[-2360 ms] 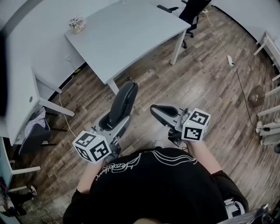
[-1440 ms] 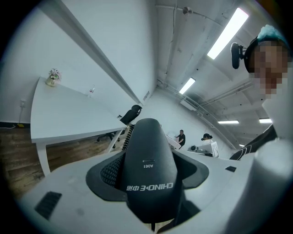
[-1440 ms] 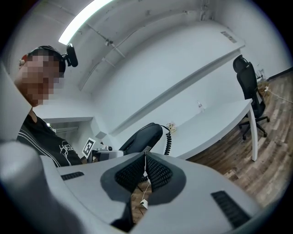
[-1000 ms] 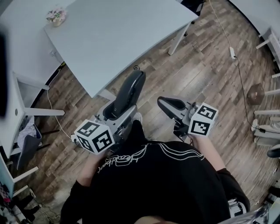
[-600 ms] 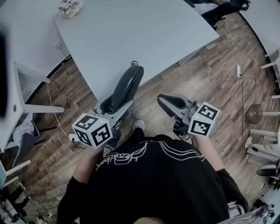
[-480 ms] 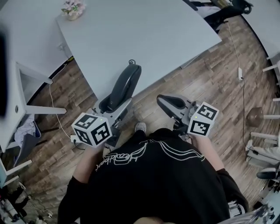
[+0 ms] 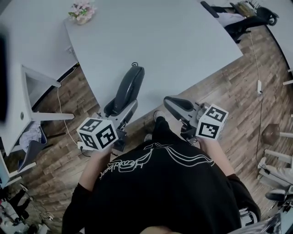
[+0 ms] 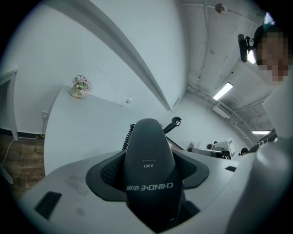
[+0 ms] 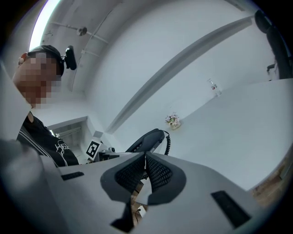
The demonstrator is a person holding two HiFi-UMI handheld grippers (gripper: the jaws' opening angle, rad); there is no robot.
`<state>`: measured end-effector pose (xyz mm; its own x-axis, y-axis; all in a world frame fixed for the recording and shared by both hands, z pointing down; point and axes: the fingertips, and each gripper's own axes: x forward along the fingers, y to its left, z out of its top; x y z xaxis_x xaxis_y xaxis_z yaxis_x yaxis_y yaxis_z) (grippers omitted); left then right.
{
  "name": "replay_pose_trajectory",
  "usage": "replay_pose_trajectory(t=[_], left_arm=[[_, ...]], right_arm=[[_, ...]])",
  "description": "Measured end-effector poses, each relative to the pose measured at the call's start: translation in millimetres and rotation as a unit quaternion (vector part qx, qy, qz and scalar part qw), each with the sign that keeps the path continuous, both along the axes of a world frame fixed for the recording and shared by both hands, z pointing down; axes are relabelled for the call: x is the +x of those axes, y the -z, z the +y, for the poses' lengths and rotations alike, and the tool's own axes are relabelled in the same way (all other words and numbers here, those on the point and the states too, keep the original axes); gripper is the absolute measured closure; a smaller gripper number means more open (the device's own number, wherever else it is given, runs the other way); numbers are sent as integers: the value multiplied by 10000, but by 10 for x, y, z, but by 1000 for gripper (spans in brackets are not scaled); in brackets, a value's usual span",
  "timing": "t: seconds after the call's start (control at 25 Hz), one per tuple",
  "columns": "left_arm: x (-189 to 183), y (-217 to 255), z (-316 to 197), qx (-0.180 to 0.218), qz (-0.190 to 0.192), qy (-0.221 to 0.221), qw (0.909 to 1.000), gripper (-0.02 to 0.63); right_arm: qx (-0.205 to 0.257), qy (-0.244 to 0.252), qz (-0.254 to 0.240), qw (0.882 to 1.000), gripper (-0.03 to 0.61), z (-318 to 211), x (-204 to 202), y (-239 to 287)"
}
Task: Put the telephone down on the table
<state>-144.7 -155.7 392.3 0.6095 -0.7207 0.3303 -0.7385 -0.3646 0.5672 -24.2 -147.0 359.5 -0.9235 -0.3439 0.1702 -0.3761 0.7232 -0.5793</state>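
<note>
A dark grey telephone handset [image 7: 129, 87] with a coiled cord [image 8: 128, 135] stands up from my left gripper [image 7: 116, 109], which is shut on its lower end. In the head view its upper end hangs above the near edge of the pale grey table [image 7: 160, 41]. In the left gripper view the handset [image 8: 149, 164] fills the gap between the pads [image 8: 109, 172]. My right gripper [image 7: 176, 104] is to the right of it at the table's edge. It is shut with nothing in it, its pads [image 9: 155, 173] touching. From there the handset [image 9: 146, 138] shows to the left.
A small pot of flowers [image 7: 82, 11] stands at the table's far left corner. An office chair [image 7: 242, 18] is beyond the table at the right. A second desk [image 7: 27, 82] stands at the left. A cable and power strip [image 7: 259, 87] lie on the wooden floor.
The person has walked up to the table. Both grippers came forward with them, and the handset's top now reaches over the table's near edge. The grip has not changed.
</note>
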Motion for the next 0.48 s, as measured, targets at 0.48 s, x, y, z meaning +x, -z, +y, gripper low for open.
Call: replay_pose_trajectory(t=[0.48], left_arm=[[108,-420,-1136,-630,-215,342,9972,330]], right_arm=[[-331,47,-111,9994,538,-1182,240,-260]])
